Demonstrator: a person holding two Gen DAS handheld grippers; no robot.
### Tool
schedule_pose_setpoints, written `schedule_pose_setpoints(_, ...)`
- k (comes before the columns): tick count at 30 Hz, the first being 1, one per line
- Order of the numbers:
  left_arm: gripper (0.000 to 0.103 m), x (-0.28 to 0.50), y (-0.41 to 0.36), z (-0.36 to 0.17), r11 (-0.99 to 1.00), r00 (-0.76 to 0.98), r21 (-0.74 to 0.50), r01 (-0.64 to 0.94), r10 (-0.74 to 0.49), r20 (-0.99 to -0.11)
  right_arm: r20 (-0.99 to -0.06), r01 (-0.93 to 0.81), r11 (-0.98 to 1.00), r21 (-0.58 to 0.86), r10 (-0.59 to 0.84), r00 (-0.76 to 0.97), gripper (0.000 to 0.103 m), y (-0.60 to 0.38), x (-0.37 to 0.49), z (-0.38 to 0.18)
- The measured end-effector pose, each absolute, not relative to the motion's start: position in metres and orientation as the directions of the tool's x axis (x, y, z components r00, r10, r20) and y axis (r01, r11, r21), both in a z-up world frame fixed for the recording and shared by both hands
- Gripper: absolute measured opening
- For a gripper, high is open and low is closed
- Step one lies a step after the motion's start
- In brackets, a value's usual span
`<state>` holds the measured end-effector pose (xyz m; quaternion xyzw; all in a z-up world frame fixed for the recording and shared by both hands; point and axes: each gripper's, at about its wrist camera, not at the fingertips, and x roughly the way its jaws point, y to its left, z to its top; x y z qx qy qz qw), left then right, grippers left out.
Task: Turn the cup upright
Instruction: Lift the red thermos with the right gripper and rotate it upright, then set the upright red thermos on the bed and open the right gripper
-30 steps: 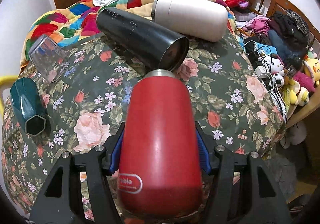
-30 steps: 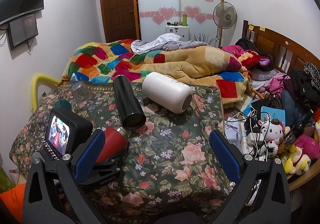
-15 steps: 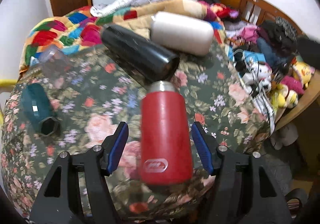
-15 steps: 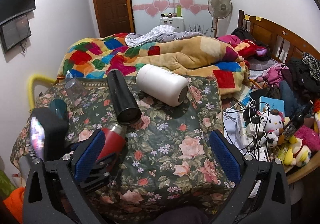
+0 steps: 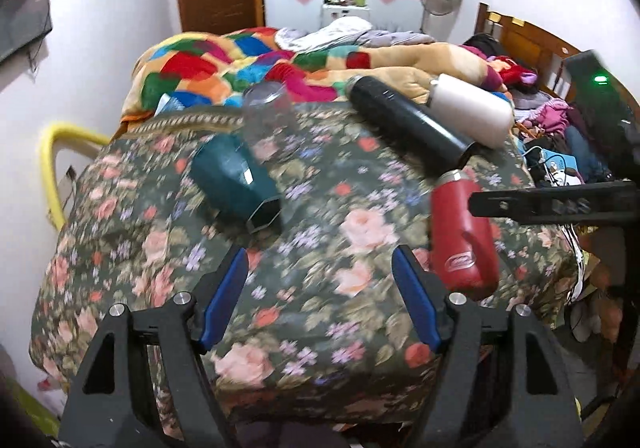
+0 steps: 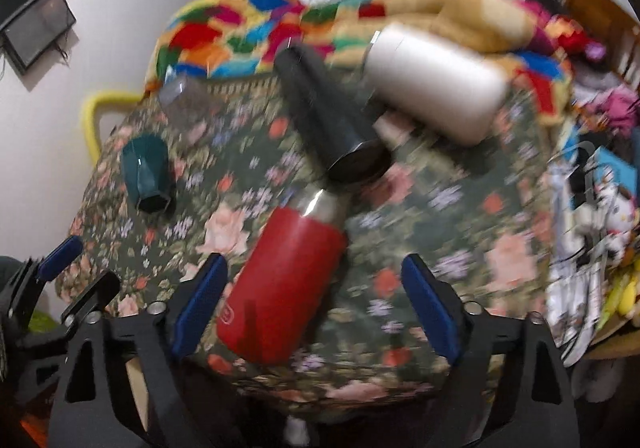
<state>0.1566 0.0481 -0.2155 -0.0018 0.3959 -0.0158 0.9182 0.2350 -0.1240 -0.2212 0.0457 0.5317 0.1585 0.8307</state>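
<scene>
A red flask (image 5: 464, 232) lies on its side on the floral cloth, steel mouth pointing away; it also shows in the right wrist view (image 6: 288, 280). My left gripper (image 5: 320, 300) is open and empty, to the left of the red flask. My right gripper (image 6: 316, 300) is open, its fingers either side of the red flask's base end without touching. A teal faceted cup (image 5: 236, 184) lies on its side ahead of the left gripper. A black flask (image 5: 408, 126), a white flask (image 5: 472, 112) and a clear glass (image 5: 268, 116) lie farther back.
The floral cloth (image 5: 320, 328) covers a raised surface that drops off at the front and right. A patchwork blanket (image 5: 224, 68) is heaped behind. Toys and cables (image 6: 600, 216) crowd the right side. A yellow rail (image 5: 52, 168) stands at left.
My left gripper let go of the red flask, opened and moved left and back. My right gripper came forward and down over the red flask.
</scene>
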Motion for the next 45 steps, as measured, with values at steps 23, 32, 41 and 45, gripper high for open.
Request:
schedule_pose_setpoints(23,0.073,0.152,0.067,-0.214,0.997,0.709,-0.079,-0.02,-0.042,-0.704,-0.88,-0.288,0.936,0.203,0.304,0.365,0.063,-0.086,0.235,-0.224)
schedule_pose_setpoints(32,0.073,0.157,0.062,-0.208,0.997,0.717,-0.074,-0.024,-0.034,-0.696,-0.828,-0.35,0.932,0.089,0.265,0.494,0.059,-0.073,0.232,-0.201)
schedule_pose_setpoints(41,0.073,0.164,0.06,-0.209,0.997,0.711,-0.072,-0.024,-0.033,-0.702,-0.826,-0.397,0.918,0.008,0.23,0.515,0.059,-0.058,0.23,-0.205)
schedule_pose_setpoints(45,0.073,0.164,0.06,-0.21,0.997,0.71,-0.072,-0.026,-0.032,-0.704,-0.833,-0.395,0.919,0.01,0.226,0.505,0.059,-0.059,0.226,-0.213)
